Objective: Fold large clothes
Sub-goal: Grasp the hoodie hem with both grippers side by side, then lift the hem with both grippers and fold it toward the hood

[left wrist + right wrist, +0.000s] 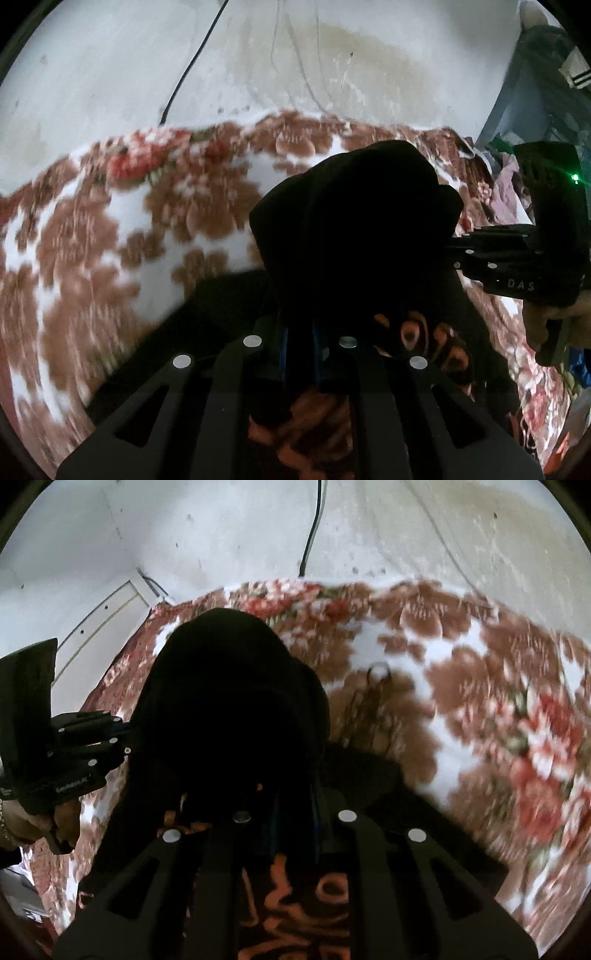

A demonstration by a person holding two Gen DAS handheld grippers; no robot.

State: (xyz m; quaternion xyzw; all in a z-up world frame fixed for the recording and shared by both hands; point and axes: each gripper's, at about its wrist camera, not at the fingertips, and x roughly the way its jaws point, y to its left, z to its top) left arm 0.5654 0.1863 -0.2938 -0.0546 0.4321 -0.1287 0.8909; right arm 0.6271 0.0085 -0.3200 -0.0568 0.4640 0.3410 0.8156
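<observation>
Black cloth with orange lettering right up against the lens in both views: a dark garment (354, 229), bunched and hanging between the two sets of tongs. Left tongs (317, 332) pinched shut on a fold of it, fabric piled up over the tips so the pads themselves are hidden. Right tongs (291, 812) same deal, clamped on another fold with barely any gap, tips buried in black cloth.

From the left wrist view, right tongs visible at the right edge, poking sideways into the bunch, with a hand (554, 321) wrapped round the handle. From the right wrist view, mirror picture: left tongs coming in from the left edge, hand (55, 819) underneath.

Garment stretched roughly left to right between the two grips, so long axis across the scene. Humped up in the middle, orange print facing the cameras on the near part. Can't tell which end is collar or hem, too dark and crumpled.

Below and beyond: floral blanket (110, 236) in brown, red and white, blurred. Plenty of open blanket to the left of the left view and the right of the right view. Far edge meets a pale stained wall (332, 55), black cable (195, 59) running down it. Clothes pile (509, 184) at far right.
</observation>
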